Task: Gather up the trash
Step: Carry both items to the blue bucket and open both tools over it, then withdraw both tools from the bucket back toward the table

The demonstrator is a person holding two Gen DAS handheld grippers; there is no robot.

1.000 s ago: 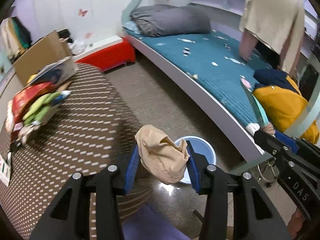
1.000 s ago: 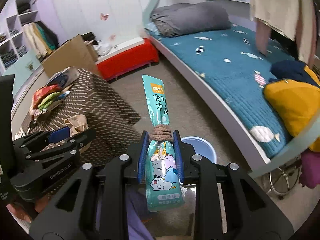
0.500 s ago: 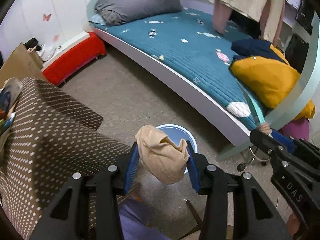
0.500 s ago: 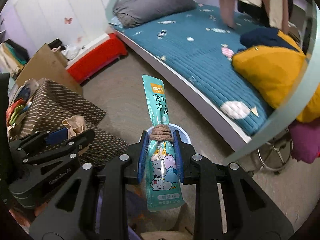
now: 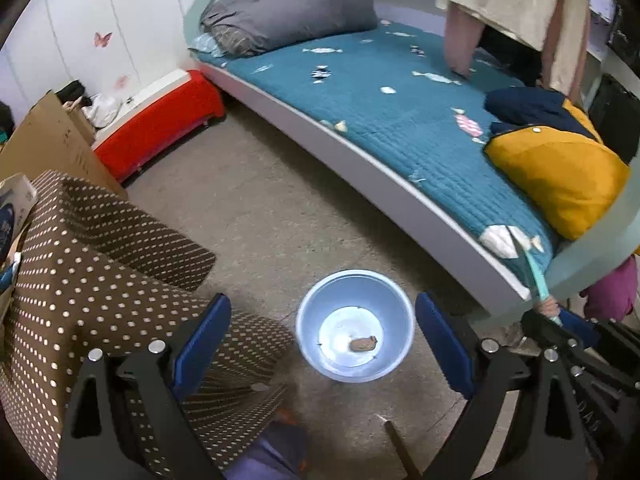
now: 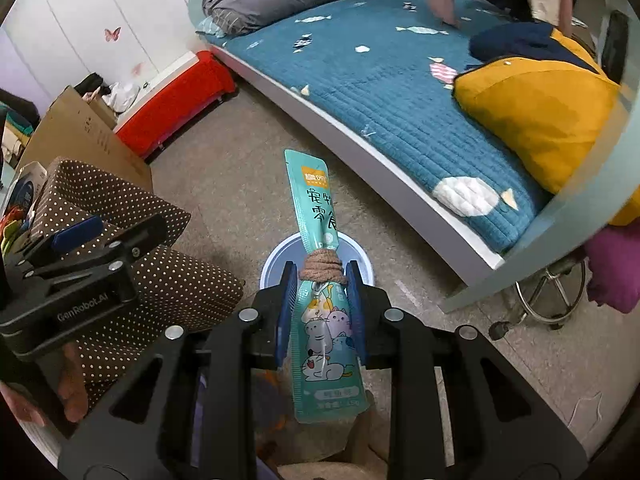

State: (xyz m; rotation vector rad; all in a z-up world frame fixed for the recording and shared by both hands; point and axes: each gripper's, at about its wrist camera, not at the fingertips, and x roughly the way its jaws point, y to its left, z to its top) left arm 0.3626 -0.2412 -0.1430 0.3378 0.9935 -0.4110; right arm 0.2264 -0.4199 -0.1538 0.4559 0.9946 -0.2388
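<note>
Since a sec ago my left gripper (image 5: 322, 340) has let go of the crumpled tan wad: its jaws have just been opening, nothing btwn them now, blue pads wide apart on either side of the light blue basin (image 5: 396, 300) on the floor. The tan wad (image 5: 363, 344) now lies inside the basin, on its pale bottom, a bit right of centre. Both views have also swung lower, so the basin sits closer and more under the fingers than before.

My right gripper (image 6: 322, 312) is clamped on the teal snack pouch (image 6: 324, 344), w/ cartoon cats printed on the lower half. Pads press its sides just below a brown cord (image 6: 321, 267) wound round the pouch's neck; top part sticks up and leans slightly left, bottom end hangs toward me. The basin's rim shows just behind the pouch in the right wrist view, mostly hidden by it.

Brown polka-dot cloth (image 5: 100, 264) covers a box-like thing just left of the basin. Teal-quilted bed (image 5: 400, 120) runs across the far side, w/ a yellow and navy jacket (image 5: 560, 168) lying on it at right. Red bench (image 5: 160, 128) against the wall, well apart from the basin.
</note>
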